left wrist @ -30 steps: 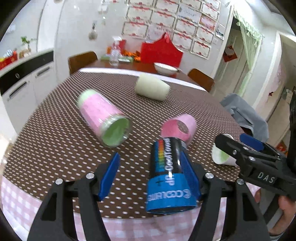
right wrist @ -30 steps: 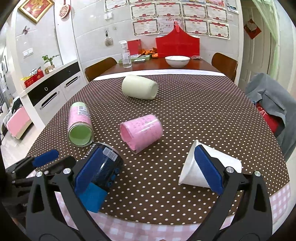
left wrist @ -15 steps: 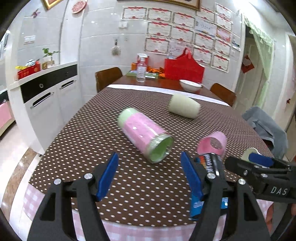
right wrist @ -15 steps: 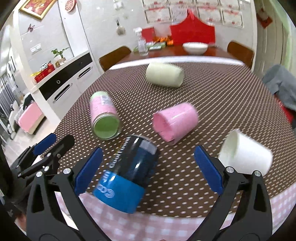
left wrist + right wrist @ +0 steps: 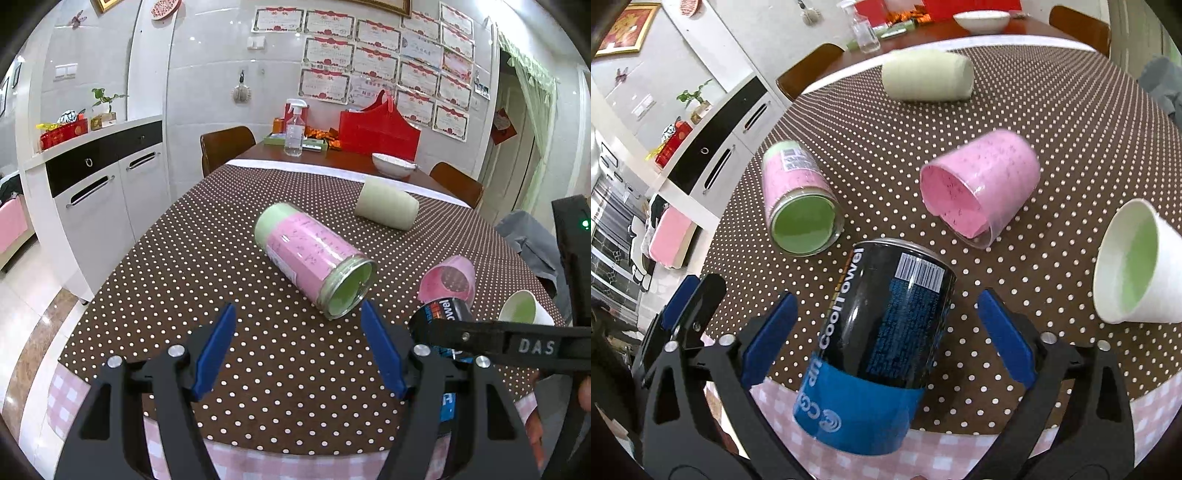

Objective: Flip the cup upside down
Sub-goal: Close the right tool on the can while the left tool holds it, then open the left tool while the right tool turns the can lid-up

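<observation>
A black and blue can-shaped cup (image 5: 882,332) lies on its side at the table's near edge, between the fingers of my open right gripper (image 5: 886,325), which do not touch it. It shows partly in the left wrist view (image 5: 443,314) behind the right gripper's arm. My left gripper (image 5: 297,347) is open and empty, left of that cup, pointing at a pink and green cup (image 5: 314,258) lying on its side. A pink cup (image 5: 979,188), a white paper cup (image 5: 1137,266) and a cream cup (image 5: 927,75) also lie on their sides.
The table has a brown dotted cloth (image 5: 207,258) with a pink checked border at the near edge. A bowl (image 5: 391,164), a spray bottle (image 5: 295,129) and a red bag (image 5: 376,129) sit at the far end. Chairs stand around; a white cabinet (image 5: 96,192) is at the left.
My left gripper let go of the black and blue cup and swung left. My right gripper moved left from the white paper cup and now straddles the black and blue cup.
</observation>
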`<state>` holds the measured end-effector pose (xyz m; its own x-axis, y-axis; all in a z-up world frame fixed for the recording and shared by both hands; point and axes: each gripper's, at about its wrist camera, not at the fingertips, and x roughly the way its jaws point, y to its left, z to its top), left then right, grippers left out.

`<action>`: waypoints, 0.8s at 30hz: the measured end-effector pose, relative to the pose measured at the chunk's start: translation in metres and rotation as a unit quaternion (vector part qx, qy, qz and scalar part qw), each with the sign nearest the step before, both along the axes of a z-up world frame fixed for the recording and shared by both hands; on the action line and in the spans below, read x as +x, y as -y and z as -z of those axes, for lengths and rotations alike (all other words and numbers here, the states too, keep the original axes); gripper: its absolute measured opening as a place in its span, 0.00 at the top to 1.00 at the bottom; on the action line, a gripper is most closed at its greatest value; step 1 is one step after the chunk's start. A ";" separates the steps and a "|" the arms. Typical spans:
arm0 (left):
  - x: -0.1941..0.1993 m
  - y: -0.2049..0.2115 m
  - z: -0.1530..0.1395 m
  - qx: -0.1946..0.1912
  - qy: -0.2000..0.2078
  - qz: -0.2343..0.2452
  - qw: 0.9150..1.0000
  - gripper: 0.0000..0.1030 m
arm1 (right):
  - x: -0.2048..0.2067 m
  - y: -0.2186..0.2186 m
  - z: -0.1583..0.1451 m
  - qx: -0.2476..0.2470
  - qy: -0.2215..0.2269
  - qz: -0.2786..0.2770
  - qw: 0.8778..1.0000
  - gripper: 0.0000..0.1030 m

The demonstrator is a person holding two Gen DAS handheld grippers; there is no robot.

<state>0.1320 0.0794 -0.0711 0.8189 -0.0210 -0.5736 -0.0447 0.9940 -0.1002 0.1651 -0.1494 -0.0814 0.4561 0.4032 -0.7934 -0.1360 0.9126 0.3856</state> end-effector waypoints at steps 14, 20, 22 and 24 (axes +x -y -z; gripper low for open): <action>0.001 0.008 0.005 0.002 -0.006 0.006 1.000 0.33 | 0.004 -0.004 0.005 0.001 0.005 -0.011 1.000 0.29; -0.001 0.013 0.004 -0.001 -0.003 0.011 1.000 0.33 | -0.005 -0.003 -0.005 -0.042 0.050 -0.021 0.998 0.29; -0.002 0.015 0.004 -0.004 -0.003 0.014 1.000 0.33 | -0.007 -0.001 -0.008 -0.051 0.064 -0.022 0.996 0.30; -0.002 0.016 0.005 -0.008 -0.004 0.017 1.000 0.33 | -0.010 0.001 -0.014 -0.065 0.086 -0.020 0.994 0.30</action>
